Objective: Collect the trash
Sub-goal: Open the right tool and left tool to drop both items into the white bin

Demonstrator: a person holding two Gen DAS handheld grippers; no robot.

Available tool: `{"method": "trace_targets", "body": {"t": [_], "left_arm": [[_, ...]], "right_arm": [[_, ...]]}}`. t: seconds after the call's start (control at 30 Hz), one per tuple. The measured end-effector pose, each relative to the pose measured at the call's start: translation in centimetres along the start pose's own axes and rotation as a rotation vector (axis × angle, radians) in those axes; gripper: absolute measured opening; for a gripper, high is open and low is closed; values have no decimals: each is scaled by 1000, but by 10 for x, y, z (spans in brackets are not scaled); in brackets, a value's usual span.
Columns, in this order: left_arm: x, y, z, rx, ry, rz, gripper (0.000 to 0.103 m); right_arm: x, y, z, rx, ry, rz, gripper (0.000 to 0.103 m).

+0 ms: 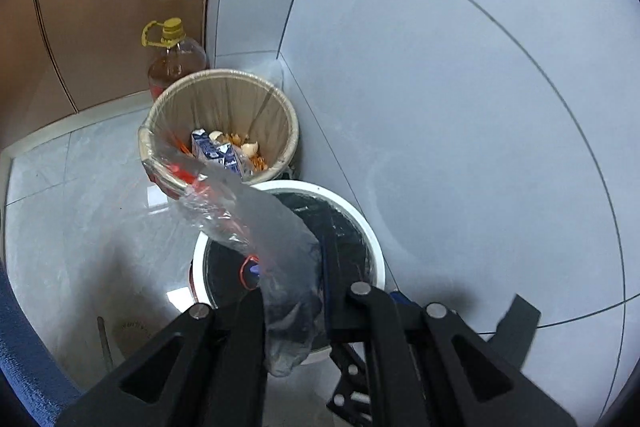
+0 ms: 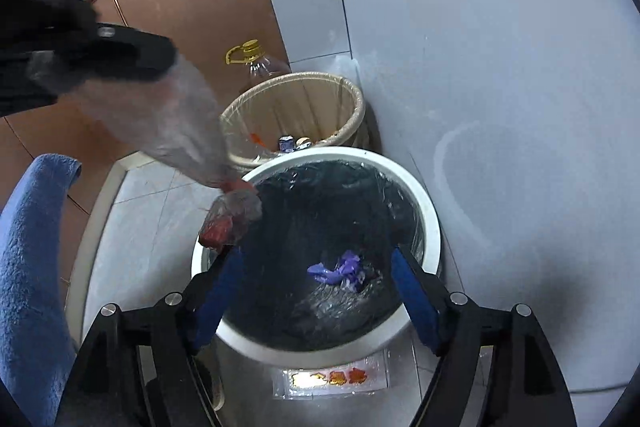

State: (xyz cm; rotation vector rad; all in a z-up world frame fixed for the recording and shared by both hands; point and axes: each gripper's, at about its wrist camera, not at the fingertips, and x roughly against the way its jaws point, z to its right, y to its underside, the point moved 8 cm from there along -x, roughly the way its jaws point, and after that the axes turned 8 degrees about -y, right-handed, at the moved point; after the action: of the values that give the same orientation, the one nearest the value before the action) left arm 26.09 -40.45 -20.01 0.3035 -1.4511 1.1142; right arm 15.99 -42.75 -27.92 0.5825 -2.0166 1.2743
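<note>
My left gripper [image 1: 294, 301] is shut on a clear plastic bag [image 1: 256, 227] with a red piece at its end. It holds the bag above the white-rimmed bin with a black liner [image 1: 370, 227]. In the right wrist view the left gripper [image 2: 132, 55] comes in from the upper left, and the bag [image 2: 176, 131] hangs down to the bin's rim [image 2: 420, 195]. My right gripper [image 2: 316, 287] is open and empty, just above the bin's mouth. Purple crumpled trash [image 2: 340, 271] lies at the bottom of the bin.
A beige bin with a clear liner [image 1: 224, 95] stands behind it in the corner and holds a blue carton, eggshells and peels. An oil bottle with a yellow cap [image 1: 172, 55] stands behind that, against a brown cabinet. Grey tiled walls are on the right. A blue cloth [image 2: 28, 267] is at the left.
</note>
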Motion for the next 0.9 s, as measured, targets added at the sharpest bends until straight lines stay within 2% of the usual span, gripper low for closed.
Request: {"method": "trace_targets", "body": {"t": [0.37,0.4,0.43,0.47,0.5,0.57,0.73,0.9], "left_arm": [[-16,0,0,-18,-23,-49,5],[-17,0,-1,-13,-23,-54,8],[-17,-1,-2,-6,-21,-58,25],[-17,-2,-3,2,-22,-53,37],[-16,-3,-5,8,-26,-44,54],[-12,-8,-10,26,-47,-16,56],[-13,-12,-9,-7,-78,-28,56],[-12,-10,-1,-25,-58,-35,56]], "right_arm": [[5,2,-2,-8,-1,3,79],[6,2,-2,-8,0,3,79],[6,3,-3,-8,2,2,79],[6,4,-3,-8,4,0,80],[5,5,-2,-11,8,-3,82],[5,7,-1,-19,8,-6,83],[3,11,1,-34,2,-14,83],[4,13,2,-41,-5,-14,84]]}}
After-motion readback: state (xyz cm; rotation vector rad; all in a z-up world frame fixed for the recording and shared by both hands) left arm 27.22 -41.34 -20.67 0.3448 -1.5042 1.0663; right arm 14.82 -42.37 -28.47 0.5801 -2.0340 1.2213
